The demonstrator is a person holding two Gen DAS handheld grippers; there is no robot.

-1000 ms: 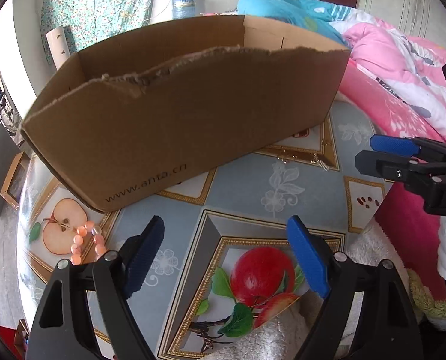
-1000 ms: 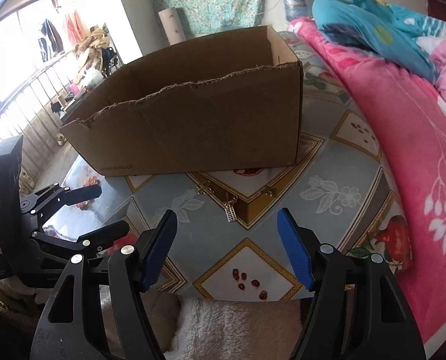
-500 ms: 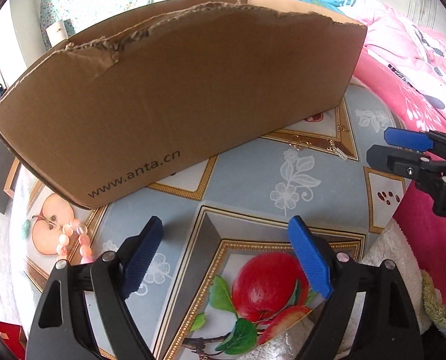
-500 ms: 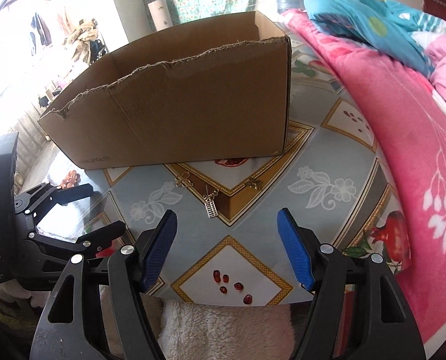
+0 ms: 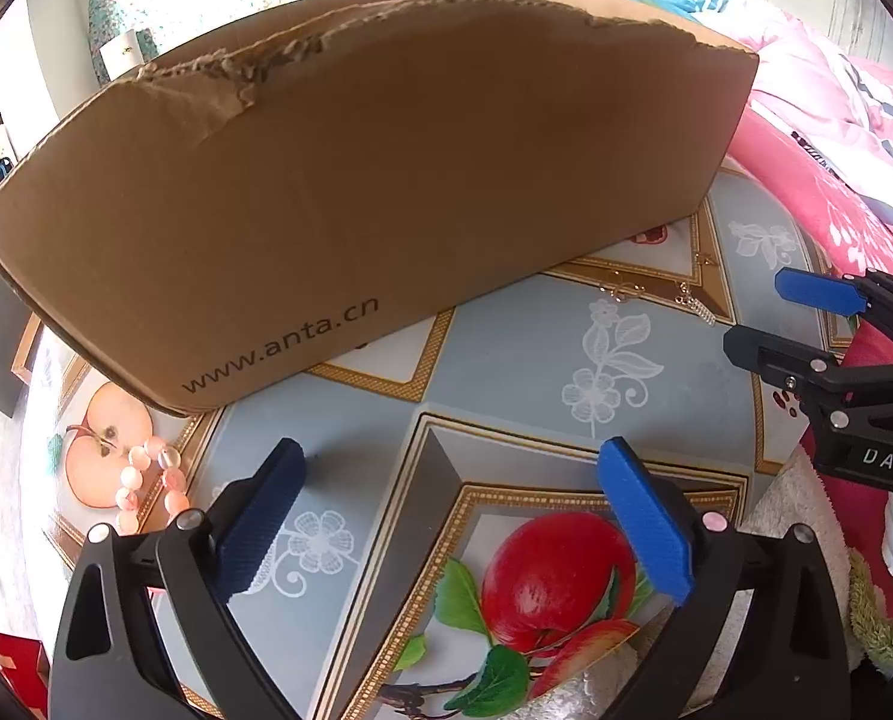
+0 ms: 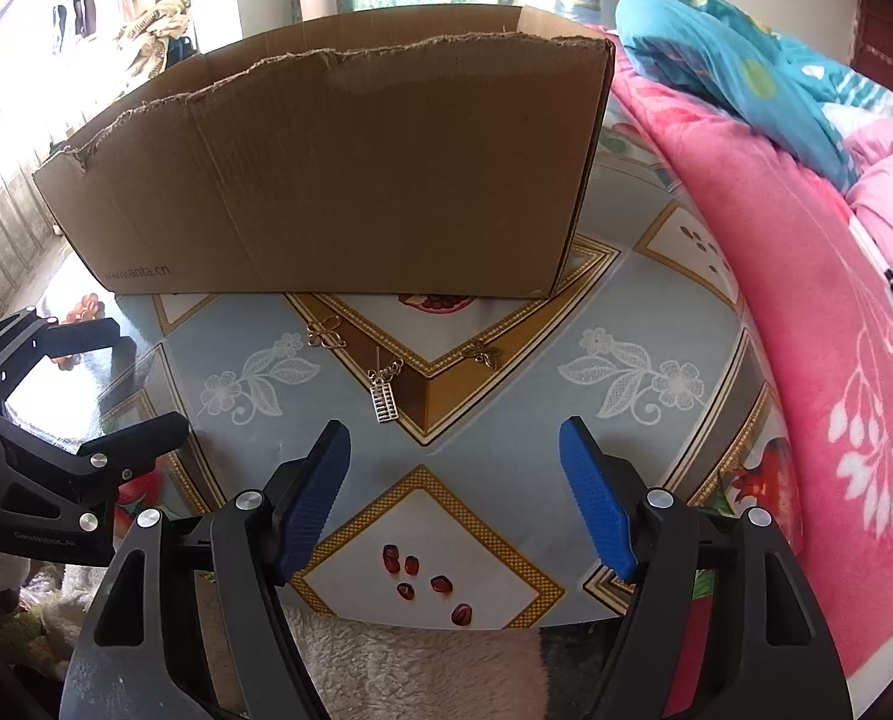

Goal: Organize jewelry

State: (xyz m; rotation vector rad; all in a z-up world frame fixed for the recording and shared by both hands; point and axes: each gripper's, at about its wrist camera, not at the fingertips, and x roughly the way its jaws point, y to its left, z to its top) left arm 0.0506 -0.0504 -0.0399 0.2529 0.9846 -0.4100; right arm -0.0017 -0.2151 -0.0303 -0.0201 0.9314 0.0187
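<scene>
A cardboard box stands on the patterned table; it fills the left wrist view. Small metal pieces lie in front of it: a gold knot charm, a silver abacus pendant and a gold butterfly charm. They show small in the left wrist view. A pink bead bracelet lies at the box's left corner. My left gripper is open and empty just right of the bracelet. My right gripper is open and empty, just short of the pendant.
The table has a fruit-print cloth with printed apples and seeds. A pink quilt presses against its right edge. A fluffy white cloth hangs over the near edge. Each gripper shows at the side of the other's view.
Both grippers have moved forward, closer to the box and the jewelry. The box looms larger in both views. Both jaws stay open.
</scene>
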